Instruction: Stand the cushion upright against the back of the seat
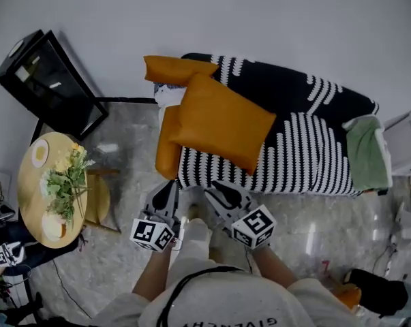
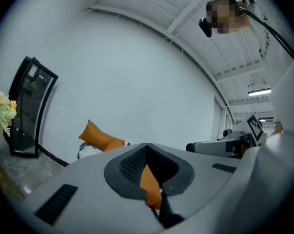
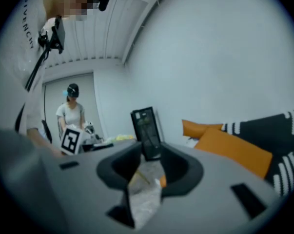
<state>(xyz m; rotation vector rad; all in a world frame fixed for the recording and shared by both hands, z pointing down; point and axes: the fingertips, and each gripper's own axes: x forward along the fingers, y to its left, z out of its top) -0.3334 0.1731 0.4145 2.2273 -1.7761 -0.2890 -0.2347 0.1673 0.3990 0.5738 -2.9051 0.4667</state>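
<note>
Grey marbled floor [image 1: 123, 203] ran up to a white wall [image 1: 260, 12]. Well off to the left of the left hand-held gripper [image 1: 168, 193] stood a black glass cabinet [image 1: 50, 82] and a round wooden bench [image 1: 28, 189] carrying flowers [image 1: 67, 181]. That hand-held gripper had its jaws pressed together, holding nothing. Just ahead of both, touched by neither, the orange cushion [image 1: 220, 122] lay slanted on the striped seat [image 1: 307, 148]. The right hand-held gripper [image 1: 225, 194], beside the left one, had its jaws parted and empty.

Matt cloth cushion [image 1: 219, 125], knitted seat cover [image 1: 307, 155], glossy stone floor [image 1: 307, 230].
</note>
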